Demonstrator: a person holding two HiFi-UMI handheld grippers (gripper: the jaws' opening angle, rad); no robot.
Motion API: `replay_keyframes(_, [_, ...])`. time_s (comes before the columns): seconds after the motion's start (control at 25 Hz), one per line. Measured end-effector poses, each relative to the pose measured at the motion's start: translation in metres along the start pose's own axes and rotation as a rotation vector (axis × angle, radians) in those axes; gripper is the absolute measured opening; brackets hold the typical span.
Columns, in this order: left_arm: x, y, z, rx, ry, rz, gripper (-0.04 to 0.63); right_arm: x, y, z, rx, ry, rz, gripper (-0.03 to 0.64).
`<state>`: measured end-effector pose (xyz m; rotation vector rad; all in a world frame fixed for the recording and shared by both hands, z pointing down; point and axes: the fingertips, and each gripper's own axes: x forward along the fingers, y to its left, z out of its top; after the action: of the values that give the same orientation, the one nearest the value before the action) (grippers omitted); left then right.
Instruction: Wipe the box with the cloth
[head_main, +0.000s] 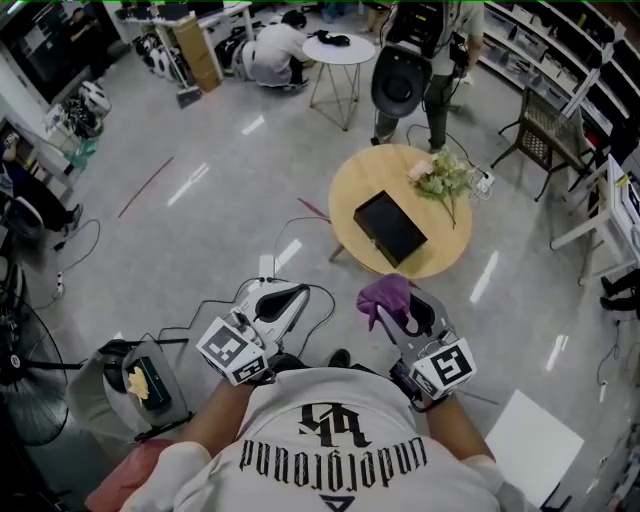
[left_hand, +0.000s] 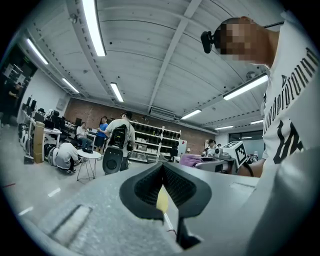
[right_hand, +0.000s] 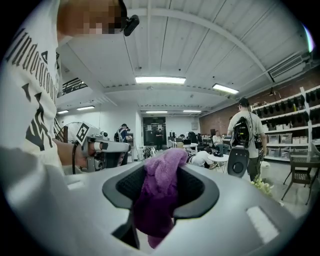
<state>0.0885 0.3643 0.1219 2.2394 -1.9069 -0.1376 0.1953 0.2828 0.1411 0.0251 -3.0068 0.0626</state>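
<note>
Two tongs, mine | right gripper (right_hand: 162, 167) pinches crumpled purple cloth (right_hand: 158, 200) | left gripper (left_hand: 163, 172) pressed together, empty | flat black box (head_main: 389, 227) on round wooden table (head_main: 362, 183): head view only.

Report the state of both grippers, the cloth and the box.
left gripper: shut, empty.
right gripper: shut on the cloth.
cloth: bunched between the right gripper's jaws.
box: closed, lying flat on the round table, untouched.

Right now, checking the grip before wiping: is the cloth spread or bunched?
Bunched: the purple cloth is a crumpled wad clamped in the right gripper, with its ends sticking out above and below.
</note>
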Motion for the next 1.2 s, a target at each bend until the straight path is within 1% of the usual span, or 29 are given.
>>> replay_keyframes(0.24, [0.026, 0.013, 0.004, 0.005, 0.001, -0.013, 0.003, 0.005, -0.025, -0.003, 0.012, -0.005, -0.023, 0.176])
replay_keyframes(0.44, [0.052, 0.03, 0.005, 0.003, 0.01, -0.054, 0.002, 0.014, -0.045, -0.004, 0.019, -0.003, -0.058, 0.176])
replay_keyframes(0.64, [0.081, 0.053, 0.007, 0.005, 0.018, -0.127, 0.003, 0.029, -0.069, -0.003, 0.025, 0.002, -0.119, 0.176])
replay_keyframes(0.76, [0.101, 0.075, 0.01, -0.004, 0.029, -0.181, 0.003, 0.043, -0.084, -0.001, 0.04, 0.005, -0.175, 0.176])
replay_keyframes(0.88, [0.12, 0.1, 0.018, 0.004, 0.043, -0.248, 0.003, 0.063, -0.099, 0.004, 0.049, 0.011, -0.232, 0.176])
replay_keyframes(1.0, [0.136, 0.127, 0.03, -0.001, 0.056, -0.29, 0.003, 0.089, -0.112, 0.01, 0.061, 0.015, -0.279, 0.176])
replay_keyframes(1.2, [0.155, 0.172, 0.039, 0.009, 0.064, -0.396, 0.003, 0.128, -0.124, 0.014, 0.081, 0.01, -0.377, 0.176])
